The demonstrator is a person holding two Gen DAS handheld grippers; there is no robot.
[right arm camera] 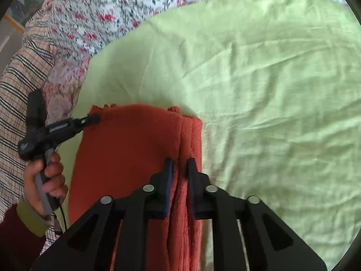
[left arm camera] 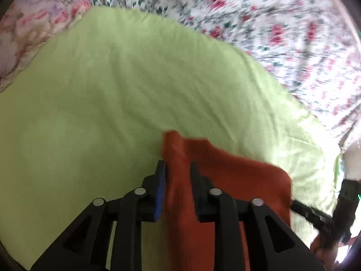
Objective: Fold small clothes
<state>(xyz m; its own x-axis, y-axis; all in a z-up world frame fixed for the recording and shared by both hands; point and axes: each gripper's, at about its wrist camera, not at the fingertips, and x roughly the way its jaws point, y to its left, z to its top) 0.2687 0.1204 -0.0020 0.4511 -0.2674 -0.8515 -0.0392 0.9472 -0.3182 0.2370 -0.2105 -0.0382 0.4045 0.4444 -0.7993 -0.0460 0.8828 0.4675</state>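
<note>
- orange knit garment (right arm camera: 126, 153) is clamped at two edges by left gripper (left arm camera: 177, 169) and right gripper (right arm camera: 179, 167) jaws
- looks soft, floppy; best gripped at corners, kept taut over the green sheet (right arm camera: 270, 90)

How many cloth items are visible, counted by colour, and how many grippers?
Orange-red knit garment: 1
Light green cloth: 1
Floral bedsheet: 1
Checked fabric: 1
Grippers: 2, the left gripper and the right gripper, each with jaws closed on the garment
Total: 6
</note>
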